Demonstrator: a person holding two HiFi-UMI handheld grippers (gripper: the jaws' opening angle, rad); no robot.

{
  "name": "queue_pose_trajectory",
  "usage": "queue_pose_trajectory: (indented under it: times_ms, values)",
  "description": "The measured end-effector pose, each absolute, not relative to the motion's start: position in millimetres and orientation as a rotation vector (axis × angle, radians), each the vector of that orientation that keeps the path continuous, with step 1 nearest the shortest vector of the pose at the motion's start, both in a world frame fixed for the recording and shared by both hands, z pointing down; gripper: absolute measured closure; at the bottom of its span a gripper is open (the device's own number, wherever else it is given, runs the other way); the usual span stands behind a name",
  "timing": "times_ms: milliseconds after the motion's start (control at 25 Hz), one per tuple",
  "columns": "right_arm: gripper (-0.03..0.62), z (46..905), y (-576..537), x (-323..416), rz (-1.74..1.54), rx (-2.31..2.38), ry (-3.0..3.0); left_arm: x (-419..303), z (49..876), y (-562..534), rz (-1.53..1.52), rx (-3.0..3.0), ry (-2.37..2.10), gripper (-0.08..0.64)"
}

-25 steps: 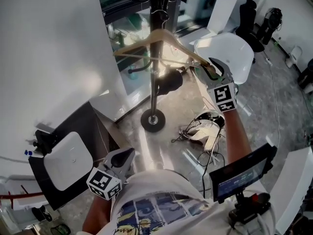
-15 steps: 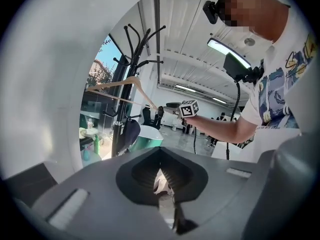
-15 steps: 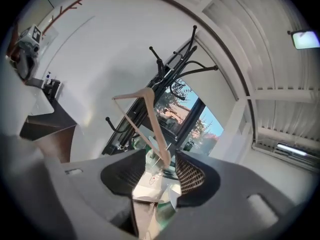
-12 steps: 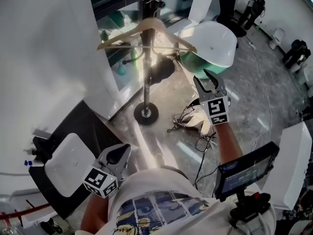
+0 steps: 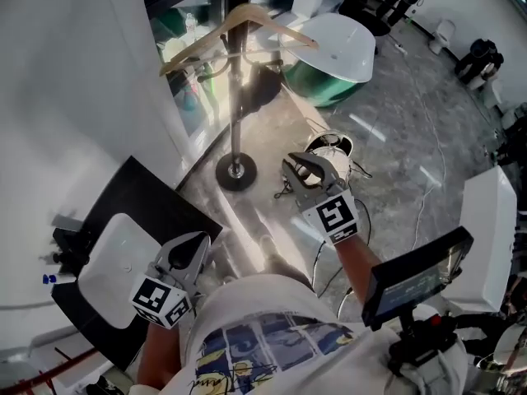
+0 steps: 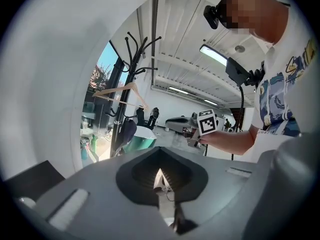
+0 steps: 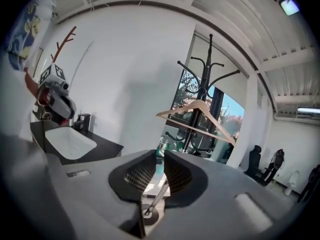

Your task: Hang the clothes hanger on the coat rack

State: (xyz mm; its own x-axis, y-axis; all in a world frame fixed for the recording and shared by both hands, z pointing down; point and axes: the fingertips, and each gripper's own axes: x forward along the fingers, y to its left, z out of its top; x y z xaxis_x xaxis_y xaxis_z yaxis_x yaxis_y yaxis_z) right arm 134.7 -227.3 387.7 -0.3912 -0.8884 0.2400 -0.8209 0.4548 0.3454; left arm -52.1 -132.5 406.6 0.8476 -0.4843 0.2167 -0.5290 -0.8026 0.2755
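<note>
Overhead, the pale wooden clothes hanger point(image 5: 246, 12) hangs on the black metal coat rack point(image 5: 235, 122). Only the gripper views resolve my jaws: my left gripper point(image 6: 159, 170) is together, and my right gripper point(image 7: 161, 164) has just been closing to an empty slit.

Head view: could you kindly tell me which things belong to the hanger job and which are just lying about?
For the job: clothes hanger, coat rack.
Just lying about: white basin, tangle of cables, white-and-green tub, screen.
</note>
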Motion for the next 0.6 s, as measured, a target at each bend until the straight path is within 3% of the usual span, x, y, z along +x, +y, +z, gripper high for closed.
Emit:
queue_pose_trajectory:
  times_ms: [160,600]
  values:
    - [0.589,395.0,-192.8,102.0,-0.178,1.426,-2.366,-60.8,407.6,-121.2,0.194,2.712,-0.719,0.558]
    - [0.590,410.8,-119.9,41.0,-0.079,1.300,-2.415,-67.8,403.9,-81.0,0.235,2.773,-0.612,0.558]
